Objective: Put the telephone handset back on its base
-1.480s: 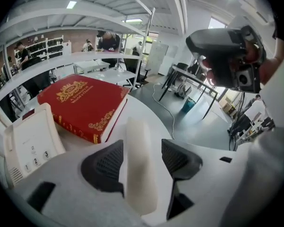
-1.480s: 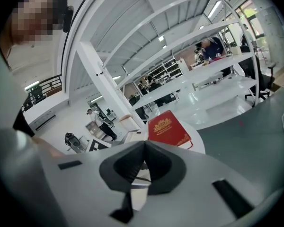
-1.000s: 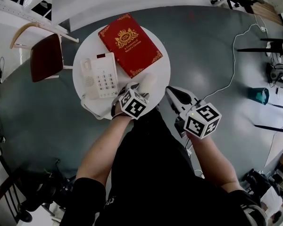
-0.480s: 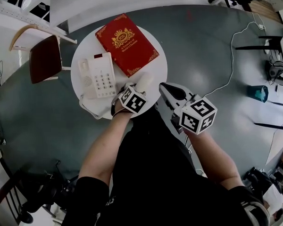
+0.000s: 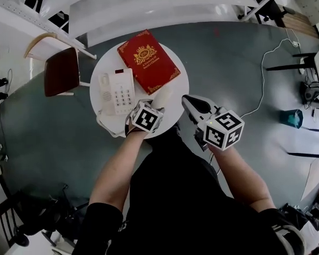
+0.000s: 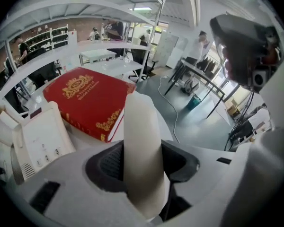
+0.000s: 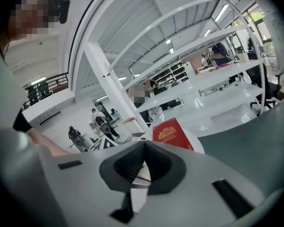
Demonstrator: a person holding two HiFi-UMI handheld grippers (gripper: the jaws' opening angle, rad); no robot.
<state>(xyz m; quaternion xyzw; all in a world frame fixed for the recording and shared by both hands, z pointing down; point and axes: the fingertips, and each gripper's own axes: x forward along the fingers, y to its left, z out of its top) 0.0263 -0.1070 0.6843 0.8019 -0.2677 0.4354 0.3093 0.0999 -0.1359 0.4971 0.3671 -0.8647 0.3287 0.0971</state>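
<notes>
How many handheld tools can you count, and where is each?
2. The left tool, its jaws just closing on the handset, is over the round table's near edge; the right tool, shut and empty, is beside the table's right edge.

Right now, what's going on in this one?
A person works at a round white table with a tool in each hand. The left tool has just been closing on the white telephone handset, which sits gripped between its jaws. The phone base lies on the table beside a red book, with no handset on it yet. The right tool is shut and empty, near the table's edge.
</notes>
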